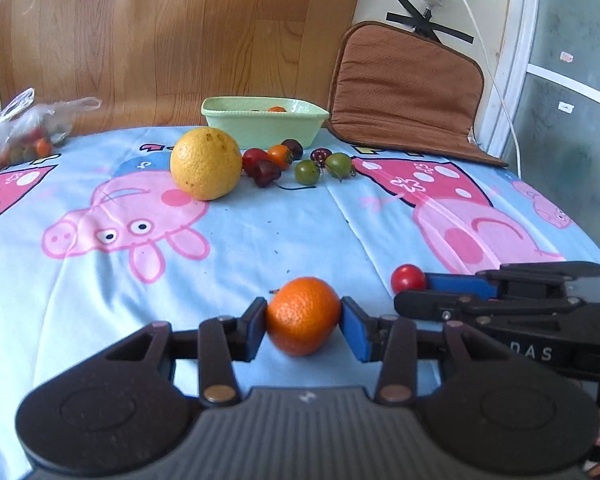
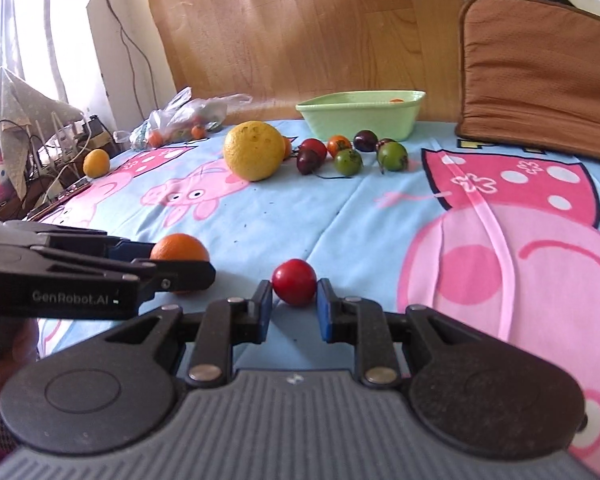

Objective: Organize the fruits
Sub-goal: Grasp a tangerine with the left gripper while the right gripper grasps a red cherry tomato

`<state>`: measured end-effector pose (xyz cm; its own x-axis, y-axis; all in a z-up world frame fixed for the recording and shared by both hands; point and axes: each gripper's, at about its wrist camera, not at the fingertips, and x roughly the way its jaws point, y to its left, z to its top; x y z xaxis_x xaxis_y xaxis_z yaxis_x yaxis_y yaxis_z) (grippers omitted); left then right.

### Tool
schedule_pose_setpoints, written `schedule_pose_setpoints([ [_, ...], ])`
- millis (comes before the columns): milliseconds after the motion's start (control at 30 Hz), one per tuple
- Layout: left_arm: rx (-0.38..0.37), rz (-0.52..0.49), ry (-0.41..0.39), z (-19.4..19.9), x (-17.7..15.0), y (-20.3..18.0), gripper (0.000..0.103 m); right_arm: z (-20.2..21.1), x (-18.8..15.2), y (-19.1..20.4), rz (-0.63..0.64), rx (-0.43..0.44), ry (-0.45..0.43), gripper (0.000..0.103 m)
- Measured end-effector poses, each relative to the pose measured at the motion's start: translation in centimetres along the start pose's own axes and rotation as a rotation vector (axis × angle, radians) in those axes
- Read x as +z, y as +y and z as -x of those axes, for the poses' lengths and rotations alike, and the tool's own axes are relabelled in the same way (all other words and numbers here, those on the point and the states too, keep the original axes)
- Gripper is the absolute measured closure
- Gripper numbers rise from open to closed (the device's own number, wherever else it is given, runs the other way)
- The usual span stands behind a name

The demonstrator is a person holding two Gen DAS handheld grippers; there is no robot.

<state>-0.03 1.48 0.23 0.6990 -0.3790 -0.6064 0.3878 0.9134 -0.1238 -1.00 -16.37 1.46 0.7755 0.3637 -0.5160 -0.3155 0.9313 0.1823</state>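
Fruits are being gathered two at a time: lower centre of the left wrist view, the left tongs (image 1: 304, 316) clamp an orange (image 1: 303, 315); lower right, the right tongs (image 1: 414, 280) pinch a red tomato (image 1: 408, 278), presumably both bound for the green bowl (image 1: 260, 124) at upper centre.

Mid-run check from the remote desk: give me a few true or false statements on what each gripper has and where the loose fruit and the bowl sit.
1. The left gripper is closed on a small orange. True.
2. The right gripper is closed on a green tomato. False: it is closed on a red tomato.
3. The green bowl stands at the far side, behind the big yellow citrus. True.
4. The bowl is empty. False: an orange fruit shows inside.
5. Two green tomatoes lie loose on the cloth. True.
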Motion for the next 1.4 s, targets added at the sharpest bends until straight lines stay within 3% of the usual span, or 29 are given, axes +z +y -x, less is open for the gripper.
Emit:
schedule_pose_setpoints([
  [167,0.028,0.008,-0.017,0.5,-0.6,0.2,0.047,0.6,-0.7,1.2,0.018,-0.042,-0.011,0.071],
  [233,0.046,-0.001,-0.033,0.9,-0.8,0.2,0.045,0.8,-1.0,1.5,0.037,-0.056,-0.016,0.062],
  [433,0.057,0.0,-0.055,1.4,-1.2,0.3,0.045,1.0,-1.1,1.9,0.04,-0.071,-0.017,0.06],
  [733,0.057,-0.009,-0.068,1.6,-1.3,0.2,0.047,0.4,-0.8,2.2,0.045,-0.077,-0.009,0.06],
  [1000,0.033,0.012,-0.069,1.4,-1.4,0.6,0.054,-0.4,-0.4,2.2,0.035,-0.085,-0.009,0.061],
  [1067,0.029,0.016,-0.067,1.3,-1.5,0.7,0.06,-0.5,-0.3,2.5,0.05,-0.09,-0.012,0.061],
  [1100,0.029,0.014,-0.065,1.2,-1.6,0.7,0.064,-0.6,-0.3,2.6,0.059,-0.089,-0.014,0.064],
  [1133,0.031,0.013,-0.067,1.2,-1.7,0.7,0.064,-0.6,-0.3,2.7,0.065,-0.087,-0.014,0.074],
  [1400,0.005,0.031,-0.087,1.5,-1.5,1.0,0.065,0.1,-0.6,2.7,0.057,-0.117,-0.053,0.074],
])
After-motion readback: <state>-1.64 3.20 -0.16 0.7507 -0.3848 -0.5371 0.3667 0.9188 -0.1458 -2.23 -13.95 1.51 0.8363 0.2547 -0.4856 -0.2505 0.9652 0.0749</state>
